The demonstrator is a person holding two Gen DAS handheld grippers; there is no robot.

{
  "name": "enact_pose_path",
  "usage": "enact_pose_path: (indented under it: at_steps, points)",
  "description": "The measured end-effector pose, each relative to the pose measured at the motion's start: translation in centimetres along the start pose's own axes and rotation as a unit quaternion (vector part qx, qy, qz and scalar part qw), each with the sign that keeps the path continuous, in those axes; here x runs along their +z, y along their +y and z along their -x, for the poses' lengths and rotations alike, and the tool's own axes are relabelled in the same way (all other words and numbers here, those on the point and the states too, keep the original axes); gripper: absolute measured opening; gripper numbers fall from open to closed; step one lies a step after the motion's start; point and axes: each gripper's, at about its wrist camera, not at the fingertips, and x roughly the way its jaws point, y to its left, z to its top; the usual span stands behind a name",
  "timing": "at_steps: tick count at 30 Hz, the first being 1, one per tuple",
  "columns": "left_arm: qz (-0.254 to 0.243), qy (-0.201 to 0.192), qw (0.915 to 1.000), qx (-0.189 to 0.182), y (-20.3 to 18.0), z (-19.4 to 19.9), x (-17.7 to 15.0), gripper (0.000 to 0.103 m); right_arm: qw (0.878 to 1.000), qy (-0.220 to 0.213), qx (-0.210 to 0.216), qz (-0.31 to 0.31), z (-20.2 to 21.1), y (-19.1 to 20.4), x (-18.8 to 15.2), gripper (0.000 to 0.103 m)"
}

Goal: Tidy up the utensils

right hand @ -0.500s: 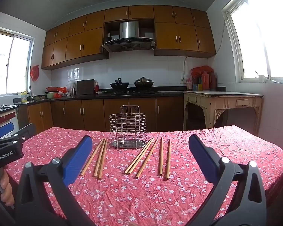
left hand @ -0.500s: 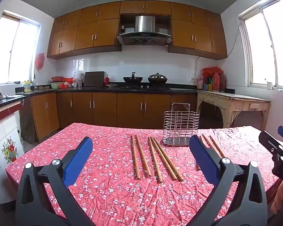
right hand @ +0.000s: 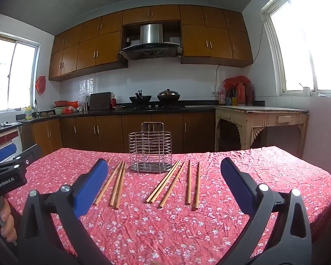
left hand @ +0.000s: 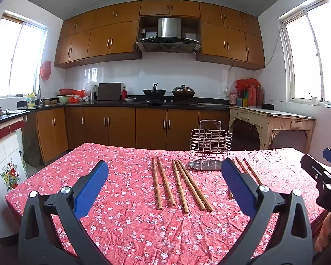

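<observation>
Both tools are held above the near edge of the bench [right hand: 275,172], and the fingers of each are spread wide with nothing between them: the left gripper [left hand: 164,184] faces the middle of the cloth, the right gripper [right hand: 163,182] faces the wire utensil holder [right hand: 150,148]. The holder stands upright toward the far side of the bench and looks empty. The chopsticks [right hand: 172,183] lie flat on the cloth in loose groups on both sides of it, well apart from your fingers; none is in the holder. Judge the task as not yet begun. Expect three faults. First, the sticks are thin and lie flat, so fingers that close too high will slide over a stick, and fingers that press down may catch the wrinkled cloth [right hand: 143,231] and drag it, shifting the other sticks. Second, several sticks lie touching or nearly so; you may lift two, or roll a neighbour aside. Third, the holder is light wire; a stick lowered at a slant can strike the rim and tip or push it. At the left group, behind the blue finger pad [right hand: 89,190], the count of sticks is hard to confirm.
</observation>
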Motion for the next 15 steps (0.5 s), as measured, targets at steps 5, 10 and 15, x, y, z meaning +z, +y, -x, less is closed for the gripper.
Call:
enact_pose_path:
  at_steps: [5,10,15]
  points:
    - [0.001,0.002,1.0000,-0.001,0.18,-0.25,0.05,0.101,1.000,0.000,-0.001,-0.001,0.02,-0.01,0.04,0.099]
    - [-0.001,0.002,1.0000,-0.003,-0.02,0.02,0.07,0.101,1.000,0.000,0.000,-0.001,0.10,-0.01,0.02,0.099]
    - [-0.001,0.002,1.0000,-0.003,-0.20,0.15,0.09,0.101,1.000,0.000,-0.001,-0.001,-0.12,-0.22,0.07,0.099]
